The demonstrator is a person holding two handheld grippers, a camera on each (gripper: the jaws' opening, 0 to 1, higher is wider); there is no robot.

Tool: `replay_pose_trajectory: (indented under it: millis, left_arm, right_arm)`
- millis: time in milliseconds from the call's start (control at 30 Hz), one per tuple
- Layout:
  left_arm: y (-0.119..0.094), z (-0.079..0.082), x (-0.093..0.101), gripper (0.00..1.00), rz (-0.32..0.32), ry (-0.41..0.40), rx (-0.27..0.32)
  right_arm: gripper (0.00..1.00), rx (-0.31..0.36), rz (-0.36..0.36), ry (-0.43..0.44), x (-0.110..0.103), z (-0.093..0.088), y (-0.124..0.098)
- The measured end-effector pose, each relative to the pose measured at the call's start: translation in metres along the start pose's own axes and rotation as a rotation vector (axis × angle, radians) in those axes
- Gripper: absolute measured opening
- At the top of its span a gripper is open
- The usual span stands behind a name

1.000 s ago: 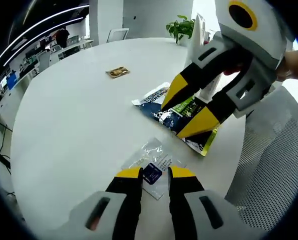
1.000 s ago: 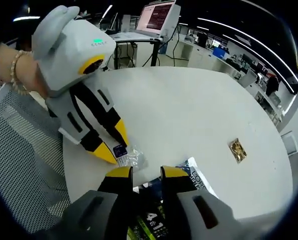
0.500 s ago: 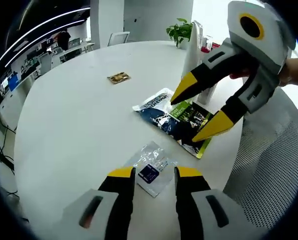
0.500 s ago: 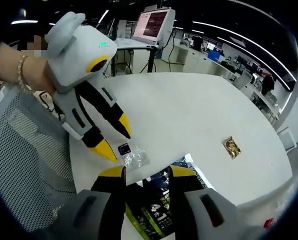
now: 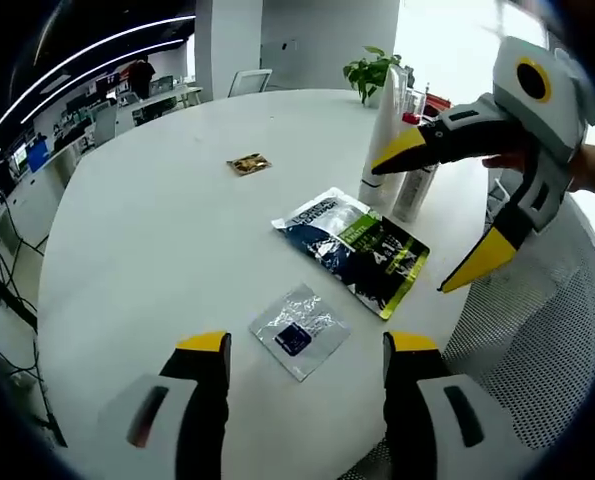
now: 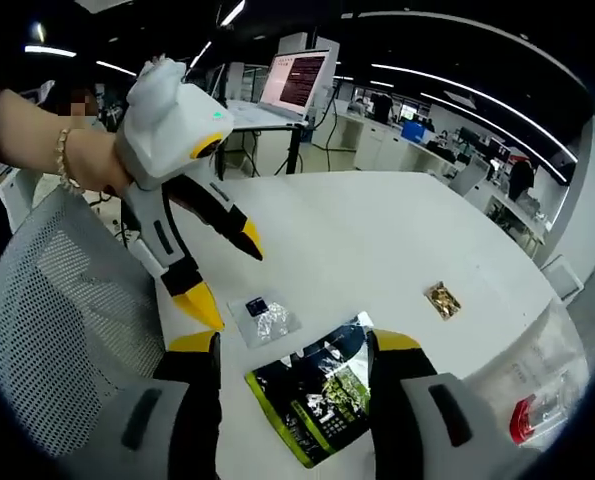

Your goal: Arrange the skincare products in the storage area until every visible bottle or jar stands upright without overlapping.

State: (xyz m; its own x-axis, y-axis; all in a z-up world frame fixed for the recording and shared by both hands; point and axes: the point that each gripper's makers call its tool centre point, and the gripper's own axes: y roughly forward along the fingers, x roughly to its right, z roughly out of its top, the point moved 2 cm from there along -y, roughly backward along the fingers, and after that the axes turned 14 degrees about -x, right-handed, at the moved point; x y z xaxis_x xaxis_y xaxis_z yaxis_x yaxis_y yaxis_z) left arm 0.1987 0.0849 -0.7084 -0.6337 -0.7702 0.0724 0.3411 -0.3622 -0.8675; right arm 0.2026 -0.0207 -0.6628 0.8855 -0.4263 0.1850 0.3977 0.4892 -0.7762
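A white tube point(image 5: 383, 120) and a clear bottle with a red cap point(image 5: 413, 160) stand upright at the far side of the round white table point(image 5: 147, 230). The clear bottle point(image 6: 537, 400) also appears at the lower right of the right gripper view. A dark blue and green pouch point(image 5: 352, 250) point(image 6: 317, 400) lies flat, with a small clear sachet point(image 5: 299, 330) point(image 6: 262, 315) beside it. My left gripper point(image 5: 307, 345) point(image 6: 227, 280) hangs open above the small sachet. My right gripper point(image 6: 294, 342) point(image 5: 432, 215) is open above the pouch. Neither holds anything.
A small gold sachet point(image 5: 248, 163) point(image 6: 440, 298) lies alone further out on the table. A grey mesh chair point(image 5: 537, 330) point(image 6: 47, 330) stands at the near table edge. A potted plant point(image 5: 369, 70) sits behind the bottles. A monitor point(image 6: 302, 80) stands beyond the table.
Both grippers have opened wide, from nearly shut, and drawn back from the small sachet and the pouch. Both packets lie where they were.
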Motion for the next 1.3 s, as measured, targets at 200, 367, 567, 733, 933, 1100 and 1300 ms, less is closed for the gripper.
replay_pose_trajectory:
  millis: [200,367,567,733,933,1100,1300]
  left_arm:
    - [-0.011,0.003,0.000,0.71,0.006,-0.037,0.031]
    - [-0.017,0.004,0.000,0.77,0.006,-0.059,0.056]
    - [-0.026,0.005,0.001,0.86,0.009,-0.073,0.081]
    - [-0.038,0.005,0.001,0.95,0.023,-0.089,0.112]
    - [-0.051,-0.004,0.000,0.99,0.045,-0.126,0.125]
    - [-0.056,-0.014,-0.001,0.99,0.063,-0.161,0.127]
    - [-0.061,-0.019,-0.003,0.99,0.076,-0.189,0.145]
  right_arm:
    - [0.77,0.043,-0.056,0.034,0.007,0.002,-0.024]
    - [0.86,0.082,-0.097,0.088,0.017,-0.001,-0.042]
    - [0.98,0.101,-0.169,0.178,0.035,-0.016,-0.064]
    - [1.00,0.112,-0.228,0.273,0.050,-0.035,-0.089]
    - [1.00,0.097,-0.272,0.361,0.063,-0.064,-0.103]
    - [1.00,0.077,-0.287,0.409,0.066,-0.082,-0.106]
    - [1.00,0.076,-0.278,0.455,0.066,-0.091,-0.104]
